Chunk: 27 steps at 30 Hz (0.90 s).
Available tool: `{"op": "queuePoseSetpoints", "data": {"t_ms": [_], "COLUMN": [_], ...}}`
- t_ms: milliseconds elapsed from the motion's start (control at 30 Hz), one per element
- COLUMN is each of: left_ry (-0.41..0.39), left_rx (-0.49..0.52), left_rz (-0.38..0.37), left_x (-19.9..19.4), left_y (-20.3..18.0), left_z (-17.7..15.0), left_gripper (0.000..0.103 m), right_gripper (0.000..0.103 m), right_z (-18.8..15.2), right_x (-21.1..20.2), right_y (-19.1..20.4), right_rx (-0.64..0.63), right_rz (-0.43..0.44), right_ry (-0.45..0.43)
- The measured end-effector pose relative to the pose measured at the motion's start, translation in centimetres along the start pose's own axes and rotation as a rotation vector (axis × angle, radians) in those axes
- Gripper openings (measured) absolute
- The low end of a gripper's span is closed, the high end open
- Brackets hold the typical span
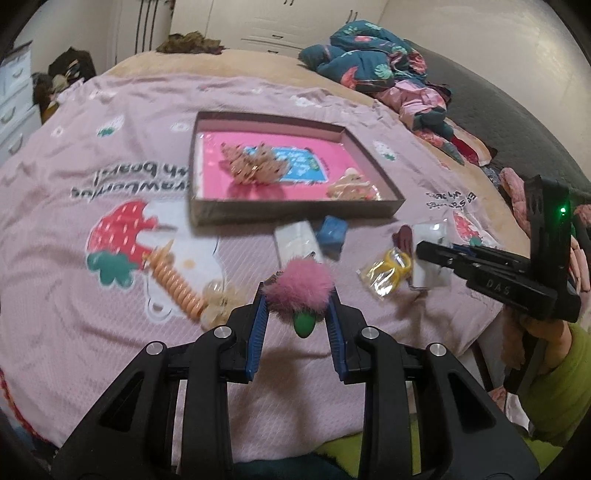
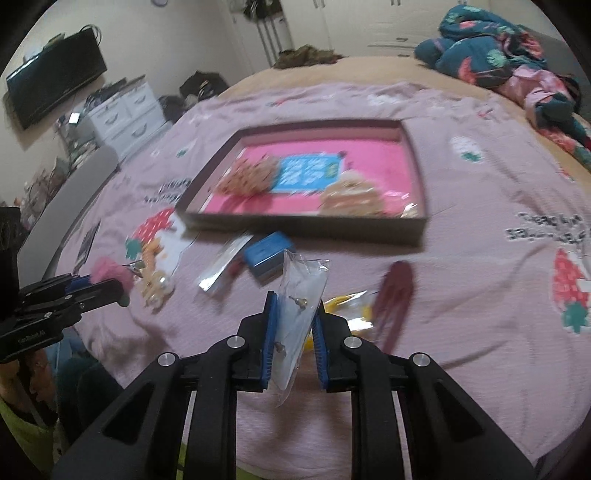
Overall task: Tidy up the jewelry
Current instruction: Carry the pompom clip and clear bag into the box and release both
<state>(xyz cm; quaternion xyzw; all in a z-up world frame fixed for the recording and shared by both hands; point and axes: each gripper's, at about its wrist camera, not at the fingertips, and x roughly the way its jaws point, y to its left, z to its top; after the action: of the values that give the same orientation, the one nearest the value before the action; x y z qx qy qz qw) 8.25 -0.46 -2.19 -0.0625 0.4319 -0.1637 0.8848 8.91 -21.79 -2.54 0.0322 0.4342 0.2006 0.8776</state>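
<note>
My left gripper [image 1: 298,295] squeezes a fluffy pink pom-pom [image 1: 301,286], soft and very light, so I pinch its middle; my right gripper [image 2: 293,325] pinches a thin clear bag of earrings [image 2: 301,314] by its side, and I think it could slip. Past them on the bedspread [image 1: 110,206] lie a blue box [image 1: 332,232], a yellow packet [image 1: 384,273] and an orange coil [image 1: 177,282]. Nothing blocks the tray [image 1: 295,212] farther back.

Home bedroom: bed [image 1: 110,221], dresser [image 2: 125,107], wardrobe [image 1: 295,22].
</note>
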Motion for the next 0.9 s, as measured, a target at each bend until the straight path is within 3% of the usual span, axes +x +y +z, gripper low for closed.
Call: {"op": "queuePoseSetpoints", "data": {"t_ms": [533, 900], "left_ry": [-0.079, -0.098], "left_rx": [0.067, 0.065], "left_rz": [-0.012, 0.018], "left_x": [-0.7, 0.0], "left_y": [-3.5, -3.6], "left_z": [5.9, 9.2], "left_gripper": [0.022, 0.022], "right_gripper": [0.017, 0.017], "right_z": [2.4, 5.5], "right_x": [-6.7, -7.7], "right_y": [-3.5, -4.1], "right_rx": [0.008, -0.02], "right_rz": [-0.046, -0.04], "right_ry": [-0.147, -0.197]}}
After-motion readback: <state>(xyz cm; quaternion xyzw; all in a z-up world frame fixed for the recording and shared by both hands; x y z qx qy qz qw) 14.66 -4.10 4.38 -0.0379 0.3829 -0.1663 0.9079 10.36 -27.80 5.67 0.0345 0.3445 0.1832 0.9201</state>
